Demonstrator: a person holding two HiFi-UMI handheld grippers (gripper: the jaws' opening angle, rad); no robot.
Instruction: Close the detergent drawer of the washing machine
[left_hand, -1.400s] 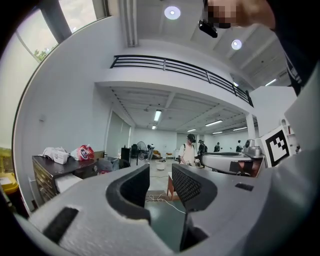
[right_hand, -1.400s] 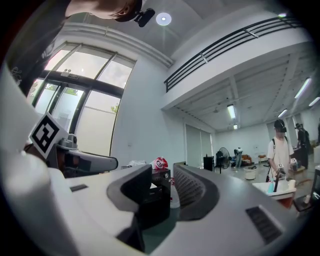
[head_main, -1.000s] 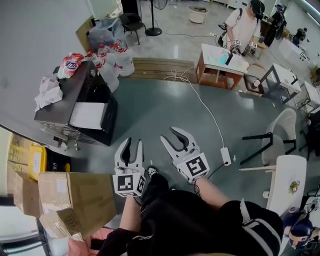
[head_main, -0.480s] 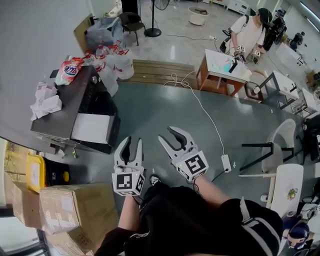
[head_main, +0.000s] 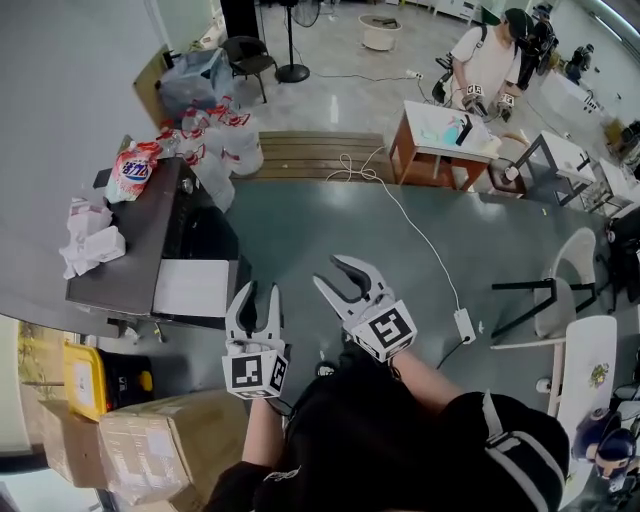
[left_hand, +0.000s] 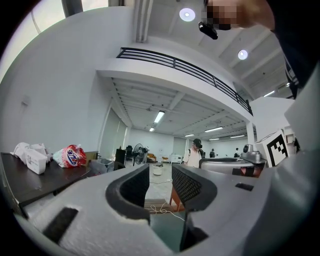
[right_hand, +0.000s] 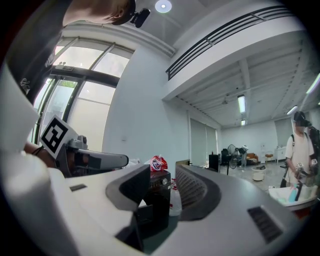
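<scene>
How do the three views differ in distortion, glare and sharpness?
Head view: sharp, evenly lit, mild glare on the floor. Left gripper view: strong fisheye, dark corners, the balcony railing bends, a ceiling lamp flares. Right gripper view: same fisheye, the windows look washed out.

A large open test lab or workshop hall: a railed mezzanine (left_hand: 200, 70) overlooks a polished grey floor (head_main: 330, 230) where a washing machine (head_main: 135, 255) stands by cardboard boxes (head_main: 160, 450), a power cable (head_main: 464, 325) trails across, a pedestal fan (head_main: 292, 70) stands, and another person (head_main: 485, 60) stands at a small wooden table (head_main: 440, 135).
</scene>
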